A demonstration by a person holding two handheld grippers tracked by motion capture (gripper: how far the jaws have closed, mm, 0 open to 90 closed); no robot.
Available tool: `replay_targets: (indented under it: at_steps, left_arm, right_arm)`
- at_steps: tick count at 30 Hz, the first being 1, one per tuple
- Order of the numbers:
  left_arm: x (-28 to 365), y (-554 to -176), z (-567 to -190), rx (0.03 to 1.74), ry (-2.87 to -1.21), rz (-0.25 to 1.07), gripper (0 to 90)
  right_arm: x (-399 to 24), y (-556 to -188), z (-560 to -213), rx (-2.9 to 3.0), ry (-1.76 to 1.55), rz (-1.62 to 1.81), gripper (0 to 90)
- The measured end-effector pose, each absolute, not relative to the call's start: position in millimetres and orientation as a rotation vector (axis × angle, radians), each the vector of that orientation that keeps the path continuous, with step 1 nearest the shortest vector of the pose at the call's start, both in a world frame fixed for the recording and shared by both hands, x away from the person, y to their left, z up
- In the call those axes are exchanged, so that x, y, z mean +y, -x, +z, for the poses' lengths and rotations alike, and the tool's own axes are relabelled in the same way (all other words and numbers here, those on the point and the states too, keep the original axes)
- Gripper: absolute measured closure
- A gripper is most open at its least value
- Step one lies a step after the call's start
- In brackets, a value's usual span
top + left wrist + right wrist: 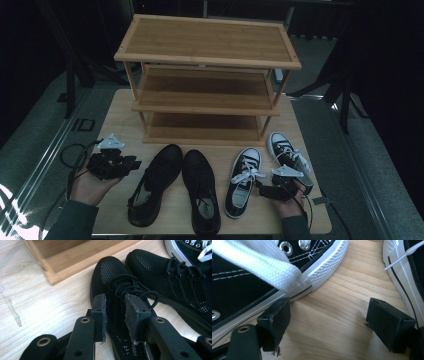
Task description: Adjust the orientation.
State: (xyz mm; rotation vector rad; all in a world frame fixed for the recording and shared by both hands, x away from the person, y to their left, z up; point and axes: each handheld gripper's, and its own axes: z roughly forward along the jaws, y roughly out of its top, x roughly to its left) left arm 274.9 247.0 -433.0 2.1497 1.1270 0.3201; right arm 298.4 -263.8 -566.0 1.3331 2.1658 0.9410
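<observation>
Dark floor and black stands surround a small pale wooden table (117,112), and everything sits on that one board. Nearest the person, two forearms in dark sleeves come in from the bottom edge. The left hand (90,185) lies palm up at the table's left edge, cradling the left gripper (131,165), whose cable loops off to the left. From its own camera the jaws stand narrowly parted with nothing between them, hanging just above the laces of the left black mesh shoe (117,302). The right hand (292,197) holds the right gripper (260,187) low near the front right of the table. Its jaws are spread wide and empty, with bare wood between them; the left pad sits just beside the white rubber sole of the left sneaker (322,270), though the close view leaves it unclear whether they touch.

Across the front of the table four shoes lie in a row, toes pointing away from the person. The two black mesh shoes are at centre left, the right black mesh shoe (200,187) close beside its mate. To their right lie the two black canvas sneakers with white laces and toe caps; the right sneaker (287,152) sits a little farther back, partly under the right gripper's grey plate.

Behind the shoes, at the far half of the table, stands a three-tier bamboo shoe rack (207,40), all its shelves bare.
</observation>
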Motion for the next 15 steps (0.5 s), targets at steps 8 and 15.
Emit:
replay_targets:
  at_steps: [8,15]
  left_arm:
    - [239,-267,-427,1.130,-2.163,0.305,65.8]
    - [233,-261,-439,1.168,-2.167,0.272,64.6]
  right_arm:
    - [-264,-298,-566,2.166,-1.333,0.941,19.5]
    - [-264,-298,-566,2.166,-1.333,0.941,19.5]
